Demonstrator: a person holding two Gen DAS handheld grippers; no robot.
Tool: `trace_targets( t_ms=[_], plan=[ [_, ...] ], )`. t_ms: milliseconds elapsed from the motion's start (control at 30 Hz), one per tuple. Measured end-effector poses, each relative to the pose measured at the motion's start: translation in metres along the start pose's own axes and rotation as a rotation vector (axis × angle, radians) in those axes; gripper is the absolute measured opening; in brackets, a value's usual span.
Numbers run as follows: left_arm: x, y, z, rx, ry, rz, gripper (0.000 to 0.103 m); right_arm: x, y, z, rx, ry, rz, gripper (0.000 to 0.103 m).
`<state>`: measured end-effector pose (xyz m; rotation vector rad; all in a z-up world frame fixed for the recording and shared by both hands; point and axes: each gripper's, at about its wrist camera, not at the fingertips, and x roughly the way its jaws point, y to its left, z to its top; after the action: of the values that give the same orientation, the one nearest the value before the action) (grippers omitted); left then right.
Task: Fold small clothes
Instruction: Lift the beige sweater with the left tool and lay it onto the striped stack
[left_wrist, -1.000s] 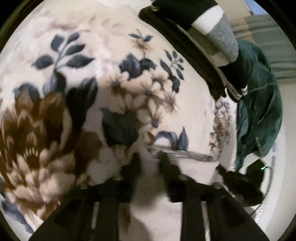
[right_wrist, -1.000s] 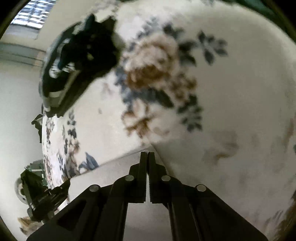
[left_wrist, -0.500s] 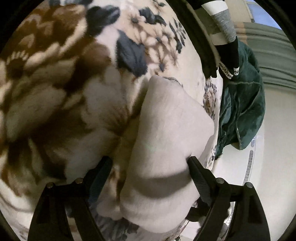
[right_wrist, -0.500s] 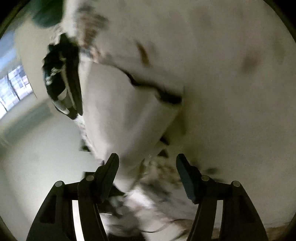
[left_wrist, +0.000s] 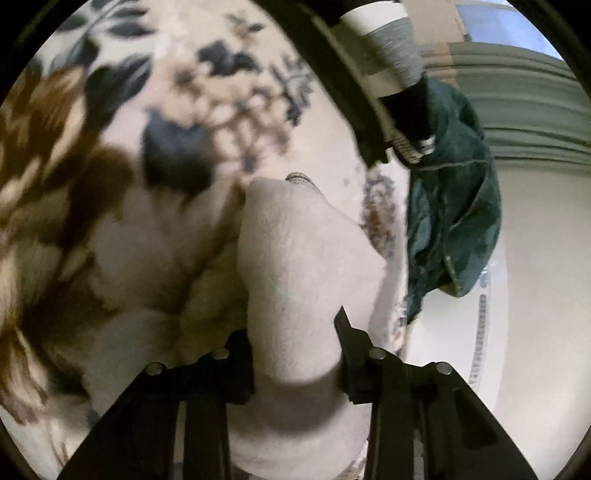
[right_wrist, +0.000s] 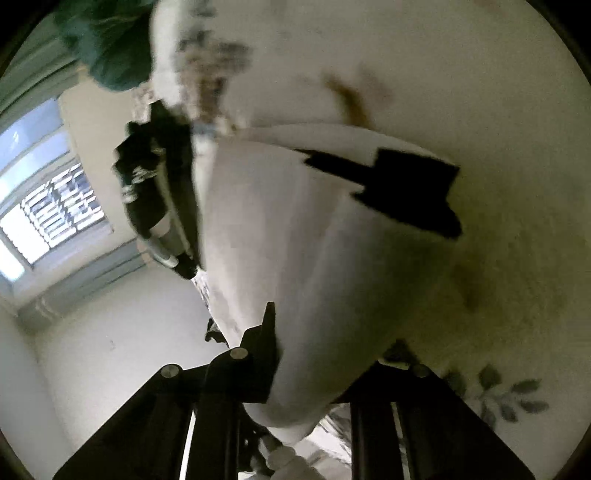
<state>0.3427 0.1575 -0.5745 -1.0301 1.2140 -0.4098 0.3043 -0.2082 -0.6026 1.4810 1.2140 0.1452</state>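
A folded cream-white small garment (left_wrist: 306, 280) lies on a floral fleece blanket (left_wrist: 110, 192). My left gripper (left_wrist: 295, 354) has its jaws closed in around the near end of the folded garment, the cloth bulging between them. In the right wrist view the same white garment (right_wrist: 295, 236) fills the middle, and my right gripper (right_wrist: 317, 362) straddles its near end with the jaws wide apart. The left gripper's black fingers (right_wrist: 406, 184) show at the garment's far end there.
A dark green garment (left_wrist: 454, 206) hangs at the blanket's far edge. Black and white clothes (left_wrist: 391, 62) lie in a pile at the back, also in the right wrist view (right_wrist: 155, 184). A window (right_wrist: 48, 206) and pale floor lie beyond the blanket edge.
Both grippers opened from shut and dropped over the folded white garment. The left jaws have since narrowed onto it; the right has moved in closer, still wide.
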Motion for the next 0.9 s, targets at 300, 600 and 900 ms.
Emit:
trace_targets(
  t_ms=[300, 600, 900],
  plan=[
    [-0.041, -0.106, 0.083, 0.135, -0.024, -0.080, 0.030, -0.030, 0.126, -0.008, -0.162, -0.070, 0.067, 0.017],
    [-0.049, -0.202, 0.276, 0.337, -0.087, -0.043, 0.030, 0.041, 0.300, 0.044, -0.315, -0.156, 0.226, 0.017],
    [0.011, -0.142, 0.385, 0.227, 0.072, 0.095, 0.044, 0.177, 0.348, 0.126, -0.360, -0.153, 0.067, 0.020]
  ],
)
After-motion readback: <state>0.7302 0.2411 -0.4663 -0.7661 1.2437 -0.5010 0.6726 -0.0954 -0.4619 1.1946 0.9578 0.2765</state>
